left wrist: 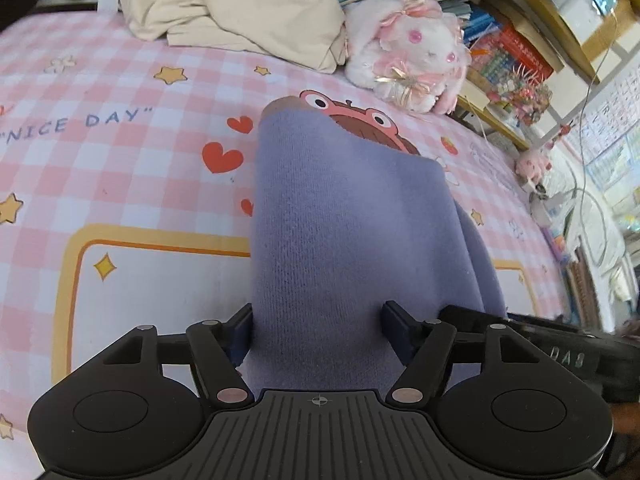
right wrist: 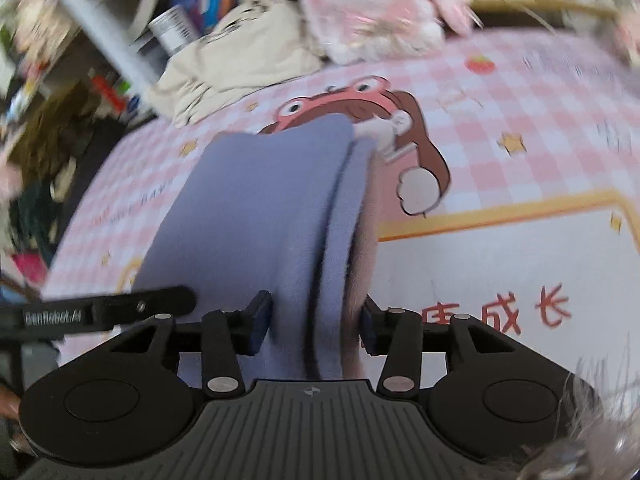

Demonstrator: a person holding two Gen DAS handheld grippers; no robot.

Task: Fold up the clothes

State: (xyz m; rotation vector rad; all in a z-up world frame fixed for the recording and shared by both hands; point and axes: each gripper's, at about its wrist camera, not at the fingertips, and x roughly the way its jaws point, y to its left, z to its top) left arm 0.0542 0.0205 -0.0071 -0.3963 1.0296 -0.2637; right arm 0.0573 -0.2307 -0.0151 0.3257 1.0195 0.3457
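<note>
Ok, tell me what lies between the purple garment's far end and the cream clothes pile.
Bare pink checked sheet with the printed frog-hat cartoon; nothing else lies between the purple garment and the cream clothes pile. Clearest in the left wrist view.

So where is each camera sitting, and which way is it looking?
Left wrist: sits on the left gripper, looking forward over the purple cloth and pink checked sheet toward the plush bunny; the other gripper shows at the right edge.
Right wrist: sits on the right gripper, looking the same way, blurred; a fingertip shows at the left edge.
Both share the cloth, bunny, cream garment and sheet.
</note>
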